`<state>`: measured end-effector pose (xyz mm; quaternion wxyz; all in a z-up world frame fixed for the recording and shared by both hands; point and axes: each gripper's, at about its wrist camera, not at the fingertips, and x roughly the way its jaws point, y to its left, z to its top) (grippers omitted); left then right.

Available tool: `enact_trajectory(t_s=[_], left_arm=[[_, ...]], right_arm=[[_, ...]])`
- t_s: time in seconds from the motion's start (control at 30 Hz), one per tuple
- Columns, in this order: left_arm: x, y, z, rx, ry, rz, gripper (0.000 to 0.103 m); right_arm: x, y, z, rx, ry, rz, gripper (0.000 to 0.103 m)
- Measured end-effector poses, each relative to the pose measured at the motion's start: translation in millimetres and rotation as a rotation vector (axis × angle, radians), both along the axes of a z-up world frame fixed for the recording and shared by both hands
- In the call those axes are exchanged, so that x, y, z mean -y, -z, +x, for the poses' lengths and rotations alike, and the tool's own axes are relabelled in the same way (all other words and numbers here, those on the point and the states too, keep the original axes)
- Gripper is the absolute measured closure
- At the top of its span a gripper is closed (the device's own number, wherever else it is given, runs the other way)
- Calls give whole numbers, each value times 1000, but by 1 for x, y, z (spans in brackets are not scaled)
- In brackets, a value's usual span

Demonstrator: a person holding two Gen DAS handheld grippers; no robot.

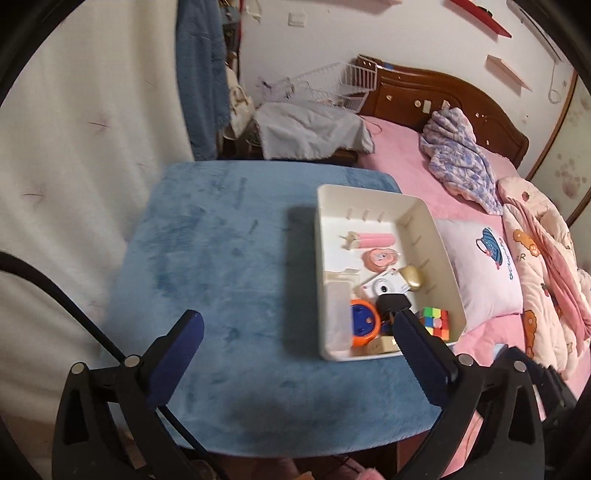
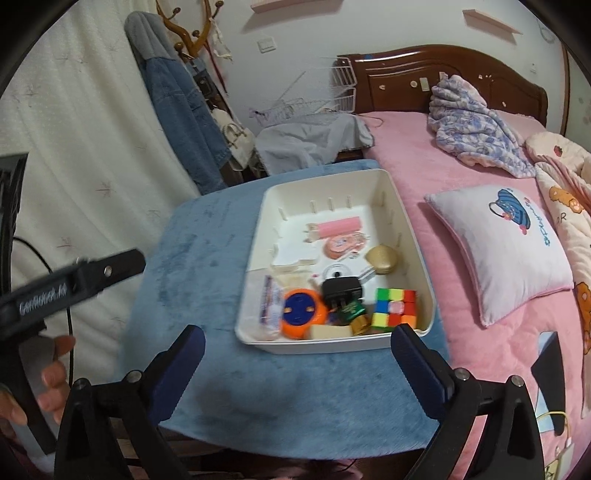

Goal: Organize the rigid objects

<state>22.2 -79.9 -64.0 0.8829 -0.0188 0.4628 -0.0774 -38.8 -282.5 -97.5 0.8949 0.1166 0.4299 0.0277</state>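
Both grippers, left (image 1: 295, 328) and right (image 2: 297, 341), hang released; careless reaching could tip the crowded white plastic bin (image 2: 406, 229) off the blue plush tabletop (image 2: 199, 266).

A bedroom: a pink-sheeted bed (image 2: 424, 173) with dark wooden headboard (image 2: 443, 70) at two o'clock, white walls (image 2: 295, 22), a white curtain (image 1: 74, 147) at nine o'clock.

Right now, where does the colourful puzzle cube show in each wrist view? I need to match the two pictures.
Left wrist: the puzzle cube is at lower right of centre, in the near right corner of the white bin, beside the right finger.
Right wrist: the cube is just below centre, in the same near right corner.
Shared landmark: the orange disc left of the cube.
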Motion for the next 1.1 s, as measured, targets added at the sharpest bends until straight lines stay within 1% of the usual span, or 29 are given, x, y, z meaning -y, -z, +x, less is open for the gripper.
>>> enact_trajectory(t_s=[0.1, 0.27, 0.37, 0.47, 0.53, 0.6, 0.73, 0.87, 1.0, 1.1], left_arm=[[-12, -12, -16, 18, 8, -14, 1], [-23, -28, -36, 83, -20, -33, 1], [-25, -33, -45, 107, -36, -39, 1], [-27, -37, -53, 145, -50, -14, 1], [-26, -42, -59, 178, -70, 20, 1], [-26, -45, -64, 211, -84, 41, 1], [-24, -52, -70, 288, -116, 83, 1], [-21, -56, -74, 339, -140, 114, 1], [-20, -59, -72, 365, -142, 120, 1], [-16, -57, -68, 363, -124, 124, 1]], right_arm=[[-12, -14, -9, 23, -22, 3, 1], [-28, -39, -27, 91, -49, -45, 1], [-33, -51, -34, 110, -55, -65, 1], [-31, -62, -39, 139, -32, -53, 1], [-31, -67, -42, 155, -24, -42, 1], [-32, -71, -45, 180, -12, -50, 1], [-37, -71, -47, 193, 2, -77, 1], [-39, -71, -45, 209, 14, -98, 1], [-37, -73, -45, 233, 33, -109, 1], [-35, -75, -45, 244, 40, -115, 1]])
